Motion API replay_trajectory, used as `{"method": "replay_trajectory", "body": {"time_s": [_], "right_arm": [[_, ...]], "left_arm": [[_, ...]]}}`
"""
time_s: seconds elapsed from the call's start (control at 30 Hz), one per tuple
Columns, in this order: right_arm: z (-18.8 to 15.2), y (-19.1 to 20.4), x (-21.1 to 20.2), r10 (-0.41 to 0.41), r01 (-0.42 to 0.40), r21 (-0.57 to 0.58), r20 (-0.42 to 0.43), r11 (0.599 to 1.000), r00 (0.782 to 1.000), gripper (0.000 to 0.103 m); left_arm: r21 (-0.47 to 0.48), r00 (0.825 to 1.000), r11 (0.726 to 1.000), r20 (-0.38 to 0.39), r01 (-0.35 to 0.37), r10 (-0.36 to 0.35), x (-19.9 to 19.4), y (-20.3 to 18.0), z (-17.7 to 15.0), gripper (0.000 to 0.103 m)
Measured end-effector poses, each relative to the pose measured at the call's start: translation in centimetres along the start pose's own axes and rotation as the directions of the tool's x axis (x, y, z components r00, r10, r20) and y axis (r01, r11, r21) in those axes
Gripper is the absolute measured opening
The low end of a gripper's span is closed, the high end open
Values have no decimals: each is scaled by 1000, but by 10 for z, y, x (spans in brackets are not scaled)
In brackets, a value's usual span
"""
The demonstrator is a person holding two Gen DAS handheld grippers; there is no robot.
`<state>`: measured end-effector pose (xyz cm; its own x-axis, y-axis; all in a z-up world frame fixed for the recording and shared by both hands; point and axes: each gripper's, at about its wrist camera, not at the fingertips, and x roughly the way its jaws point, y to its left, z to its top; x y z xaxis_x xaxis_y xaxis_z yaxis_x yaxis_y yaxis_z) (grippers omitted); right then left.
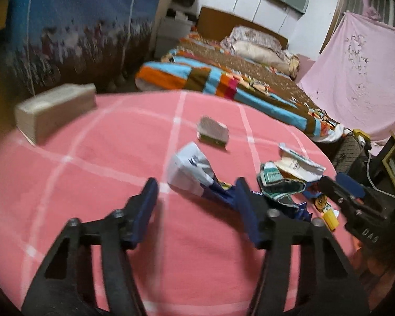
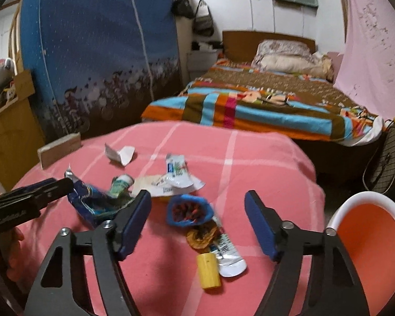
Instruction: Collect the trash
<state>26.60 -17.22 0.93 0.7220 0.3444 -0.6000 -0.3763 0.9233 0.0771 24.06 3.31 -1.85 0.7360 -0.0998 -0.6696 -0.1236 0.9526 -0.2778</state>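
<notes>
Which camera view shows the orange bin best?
The right wrist view shows it best: the orange bin, with its white rim, stands at the lower right beside the pink cloth-covered surface, and its open inside faces the camera. The left wrist view does not show the bin at all.

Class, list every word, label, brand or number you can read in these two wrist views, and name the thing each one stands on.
"DAS" or similar, partly cut off: embossed on the right gripper body, left wrist view.
Embossed lettering on the left gripper body, right wrist view: blurred, unreadable.
Print on the blue snack wrapper: unreadable.
Print on the white torn packet: too blurred.
Print on the squeezed tube: too small.
</notes>
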Motion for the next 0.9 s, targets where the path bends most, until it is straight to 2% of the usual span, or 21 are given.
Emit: {"method": "replay_trajectory", "body": {"time_s": [0.07,0.13,0.17,0.23,0.27,0.3,0.43,0.63,0.73,0.9], "right_arm": [[-1,1,5,6,-6,-6,-27,1000,1000,65],[-2,4,10,4,-5,-15,-50,1000,999,60],[-2,5,11,3,-4,-19,-58,1000,998,55],[-2,6,14,3,-4,-24,-70,1000,998,45],[-2,6,15,3,-5,-26,-77,1000,997,34],[-2,6,16,5,-7,-27,-82,1000,997,31],[-2,6,10,20,-22,-27,-63,999,998,30],[-4,6,-4,24,-25,-28,-20,999,1000,30],[-5,3,-12,24,-24,-22,8,999,1000,30],[-7,-1,-28,29,-28,-16,63,999,998,30]], "left_arm": [[-32,999,999,-40,29,-30,7,2,1,29],[-46,998,998,-43,39,-41,7,2,0,25],[-46,998,998,-42,47,-48,6,1,0,23],[-38,997,998,-46,57,-59,5,-1,1,9],[-35,997,998,-46,58,-59,5,-2,0,9],[-35,997,998,-40,58,-60,3,-3,0,8],[-29,998,998,5,62,-61,-7,-3,3,2],[19,993,998,104,54,-55,-29,-5,11,0],[49,985,998,165,43,-51,-43,-9,11,0],[108,958,994,281,21,-51,-67,-21,13,0]]}}
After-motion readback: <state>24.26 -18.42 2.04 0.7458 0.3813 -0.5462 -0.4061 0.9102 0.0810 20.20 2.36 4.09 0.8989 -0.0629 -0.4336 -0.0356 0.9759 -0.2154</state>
